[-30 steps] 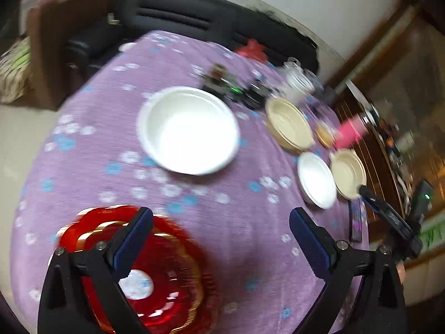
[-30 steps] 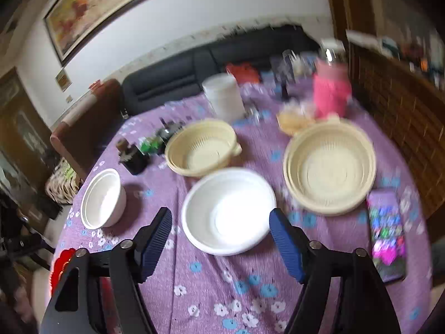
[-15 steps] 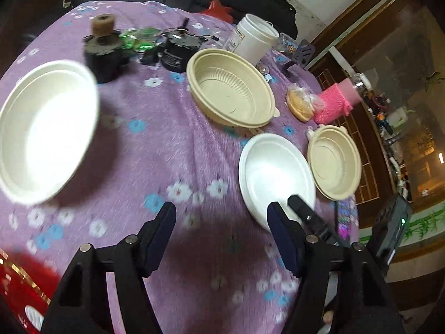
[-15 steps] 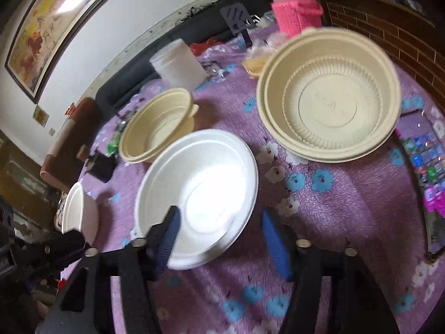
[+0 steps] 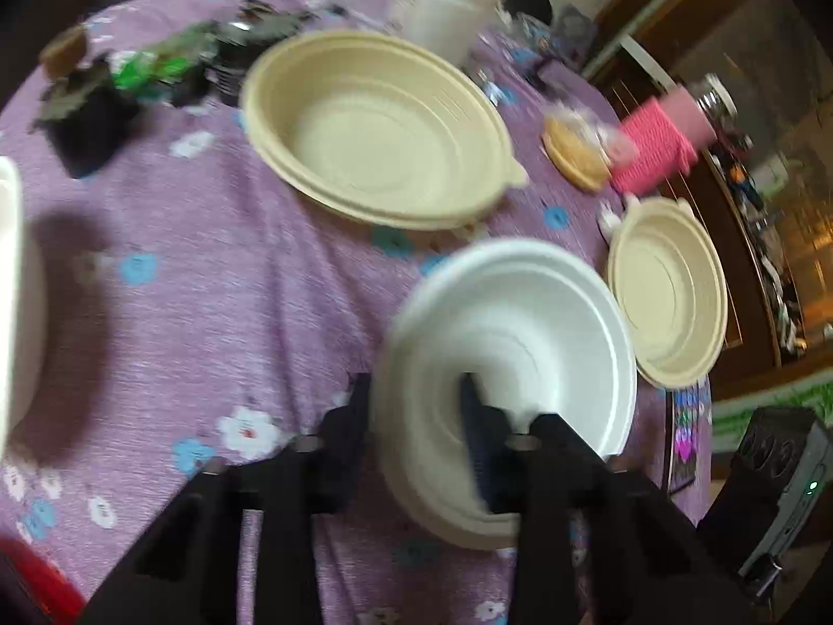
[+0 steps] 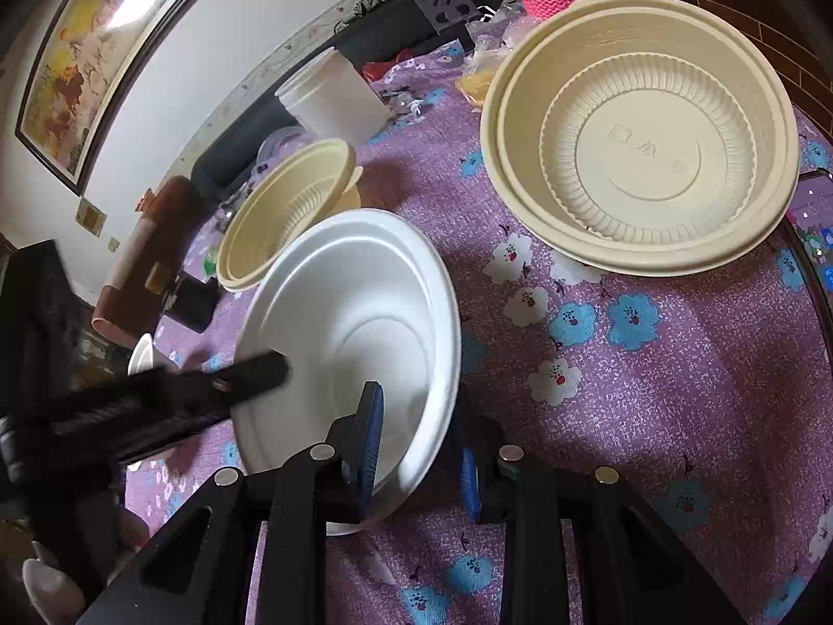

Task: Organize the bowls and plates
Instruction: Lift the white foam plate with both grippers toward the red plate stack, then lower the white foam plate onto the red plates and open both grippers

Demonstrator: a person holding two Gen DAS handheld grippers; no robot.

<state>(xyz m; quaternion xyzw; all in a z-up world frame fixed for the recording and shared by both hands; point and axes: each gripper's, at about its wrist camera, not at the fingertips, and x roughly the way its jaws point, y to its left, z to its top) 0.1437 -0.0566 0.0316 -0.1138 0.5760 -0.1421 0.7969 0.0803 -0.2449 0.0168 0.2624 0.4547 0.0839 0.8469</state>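
Note:
A white foam bowl [image 5: 526, 354] sits tilted on the purple flowered tablecloth [image 5: 218, 281]. My left gripper [image 5: 416, 411] is shut on its near rim, one finger inside, one outside. In the right wrist view the same white bowl [image 6: 359, 312] is pinched at its right rim by my right gripper [image 6: 416, 442], and the left gripper's finger [image 6: 250, 372] reaches over its left rim. Two cream plastic bowls stand beyond: a large one [image 5: 375, 125] and a smaller one [image 5: 669, 286]. They also show in the right wrist view, one [image 6: 645, 140] at the right, one [image 6: 286, 213] behind the white bowl.
Another white bowl's edge [image 5: 10, 302] is at far left, a red plate [image 5: 36, 583] at bottom left. A white tub [image 5: 442, 0], pink knitted bottle [image 5: 661, 140], dark clutter [image 5: 93, 109] and a phone [image 5: 687, 432] crowd the table's far and right sides.
Both grippers moved in on the white bowl and closed on its rim from opposite sides. The bowl now stands tilted between them.

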